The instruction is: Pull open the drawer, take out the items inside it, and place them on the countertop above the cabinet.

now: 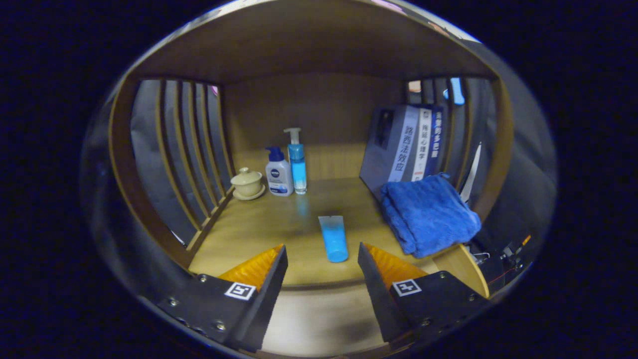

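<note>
My gripper [322, 271] is open, its two fingers spread wide with nothing between them. Just ahead of the fingers a light blue tube [333, 238] lies flat on the wooden countertop [259, 224], its round cap end toward me. The tube rests free, apart from both fingers. Below the countertop's front edge a paler wooden surface [319, 319] shows between the fingers; I cannot tell whether it is the drawer.
A folded blue towel [428, 214] lies right of the tube, with several books [406, 144] leaning behind it. At the back left stand a white pump bottle [279, 172], a blue pump bottle [297, 160] and a lidded cup [247, 183]. Slatted wooden sides [184, 154] close in both flanks.
</note>
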